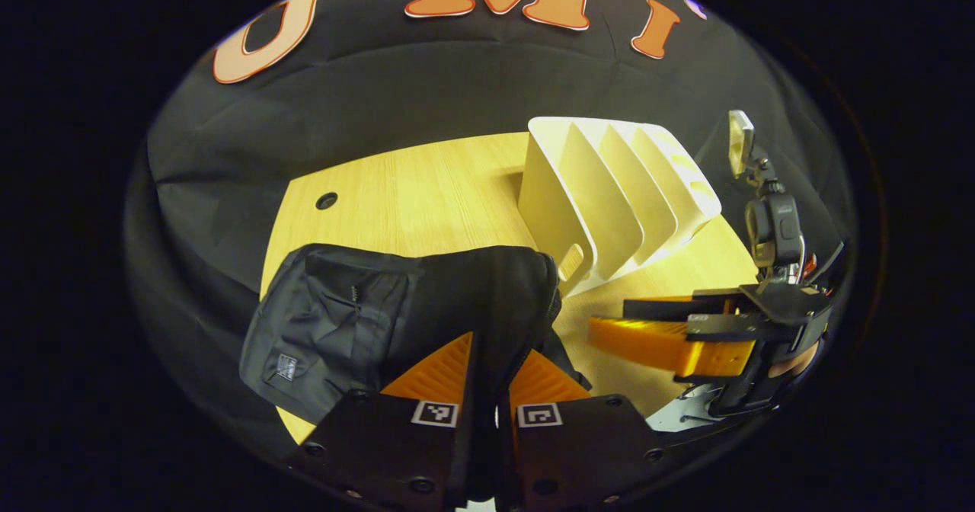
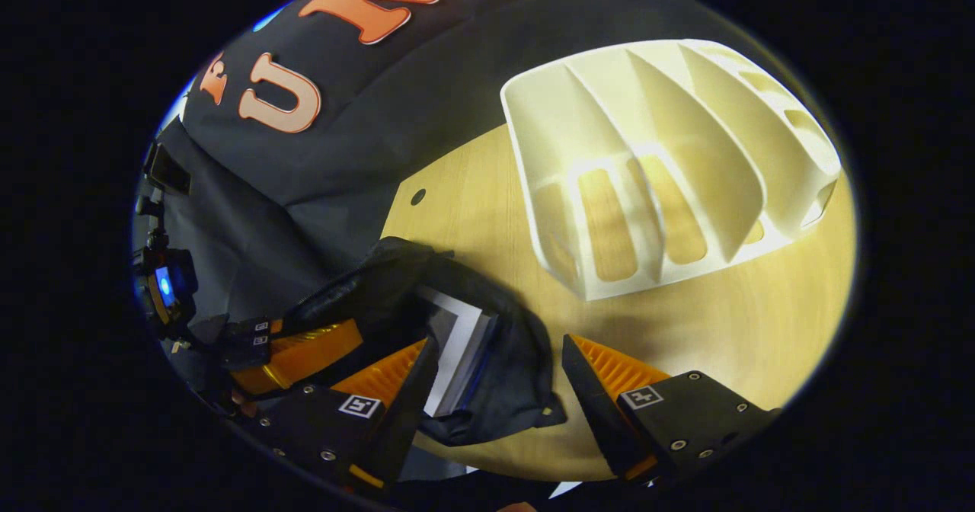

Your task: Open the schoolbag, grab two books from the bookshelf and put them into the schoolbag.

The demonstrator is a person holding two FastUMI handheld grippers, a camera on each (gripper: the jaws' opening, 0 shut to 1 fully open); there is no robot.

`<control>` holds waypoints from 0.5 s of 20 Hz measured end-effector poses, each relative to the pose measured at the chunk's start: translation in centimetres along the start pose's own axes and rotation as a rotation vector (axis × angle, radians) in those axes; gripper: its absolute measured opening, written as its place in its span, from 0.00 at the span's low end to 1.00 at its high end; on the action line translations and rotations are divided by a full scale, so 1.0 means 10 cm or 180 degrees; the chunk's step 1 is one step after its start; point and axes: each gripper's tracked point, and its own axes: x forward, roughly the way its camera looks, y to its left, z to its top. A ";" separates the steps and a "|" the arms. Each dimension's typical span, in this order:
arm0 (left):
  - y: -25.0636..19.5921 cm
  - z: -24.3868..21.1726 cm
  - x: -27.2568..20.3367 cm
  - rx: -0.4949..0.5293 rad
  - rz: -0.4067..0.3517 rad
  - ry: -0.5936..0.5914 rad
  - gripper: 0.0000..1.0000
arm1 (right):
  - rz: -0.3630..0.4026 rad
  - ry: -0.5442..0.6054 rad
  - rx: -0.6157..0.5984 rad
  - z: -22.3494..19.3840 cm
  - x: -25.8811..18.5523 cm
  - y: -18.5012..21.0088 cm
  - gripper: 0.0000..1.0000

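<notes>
The black schoolbag (image 1: 358, 314) lies on the wooden table (image 1: 426, 192), mouth turned toward the right. My left gripper (image 1: 491, 371) is shut on the fabric edge of the bag's opening and holds it up. In the right gripper view the bag (image 2: 518, 367) gapes open, with books (image 2: 457, 340) lying inside, their pale page edges showing. My right gripper (image 2: 499, 344) stands open just above the bag's mouth, nothing between its fingers. The white bookshelf (image 1: 617, 192) sits behind the bag, its slots bare (image 2: 663, 161). The left gripper (image 2: 335, 337) grips the bag's near rim.
The right gripper (image 1: 609, 320), with a hand behind it, hovers over the table to the right of the bag. A round cable hole (image 1: 326, 200) sits in the table's far left corner. Bare wood (image 2: 731, 321) lies in front of the shelf.
</notes>
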 end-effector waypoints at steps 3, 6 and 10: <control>-0.20 0.02 0.01 -0.0052 -0.0058 -0.0052 0.27 | -0.0181 -0.0204 -0.0194 0.23 -0.30 -0.20 0.98; -0.37 0.06 -0.06 -0.0037 -0.0041 -0.0163 0.48 | -0.0337 -0.0492 -0.0399 0.55 -0.61 -0.31 0.98; -0.70 0.37 -0.19 -0.0084 -0.0117 -0.0519 0.77 | -0.0523 -0.0935 -0.0708 0.99 -1.01 -0.41 0.98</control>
